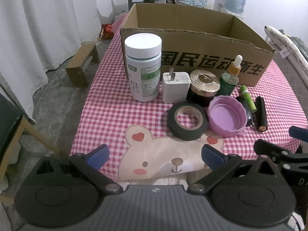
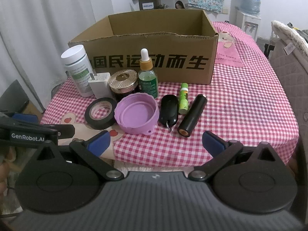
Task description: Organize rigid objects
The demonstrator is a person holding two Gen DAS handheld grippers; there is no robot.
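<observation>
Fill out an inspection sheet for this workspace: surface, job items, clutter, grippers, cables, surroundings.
Surface: pink checked tablecloth with a bear print.
Job's things: open cardboard box at the back; before it white pill bottle, charger plug, gold-lidded jar, dropper bottle, black tape roll, purple lid, black key fob, green tube, black cylinder.
Clutter: nothing seen.
Grippers: left gripper and right gripper empty, jaws open.
Cables: nothing seen.
Surroundings: white curtain, wooden stool, water dispenser.
</observation>
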